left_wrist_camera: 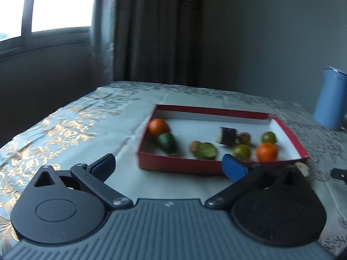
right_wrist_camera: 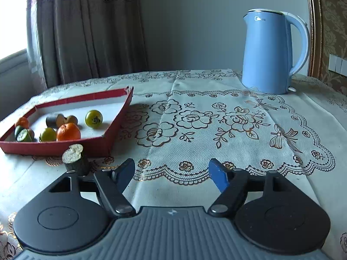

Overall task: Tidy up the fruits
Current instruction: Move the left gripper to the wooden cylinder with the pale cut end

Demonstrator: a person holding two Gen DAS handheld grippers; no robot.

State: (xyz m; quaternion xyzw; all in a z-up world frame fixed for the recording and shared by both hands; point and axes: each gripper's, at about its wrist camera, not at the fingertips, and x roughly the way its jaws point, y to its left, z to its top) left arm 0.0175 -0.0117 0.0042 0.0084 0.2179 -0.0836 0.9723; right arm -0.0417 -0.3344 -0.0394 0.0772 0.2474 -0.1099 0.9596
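A shallow red box (left_wrist_camera: pixel 173 162) (right_wrist_camera: pixel 54 146) with a white floor sits on the table and holds several fruits: two oranges (left_wrist_camera: pixel 158 126) (left_wrist_camera: pixel 266 151), green round fruits (left_wrist_camera: pixel 241 151) (right_wrist_camera: pixel 94 119), a halved green fruit (left_wrist_camera: pixel 206 151) and a dark cut piece (left_wrist_camera: pixel 227 135). One dark cut fruit piece (right_wrist_camera: pixel 74 157) with a pale top stands on the cloth outside the box, just left of my right gripper (right_wrist_camera: pixel 171 171). My left gripper (left_wrist_camera: pixel 169 164) is open and empty, just in front of the box. My right gripper is open and empty over the cloth.
A blue electric kettle (right_wrist_camera: pixel 271 54) (left_wrist_camera: pixel 329 99) stands at the back right of the table. A floral lace cloth (right_wrist_camera: pixel 216 119) covers the table. Curtains (left_wrist_camera: pixel 156 28) and a window (left_wrist_camera: pixel 58 4) are behind. The table edge falls off at the left.
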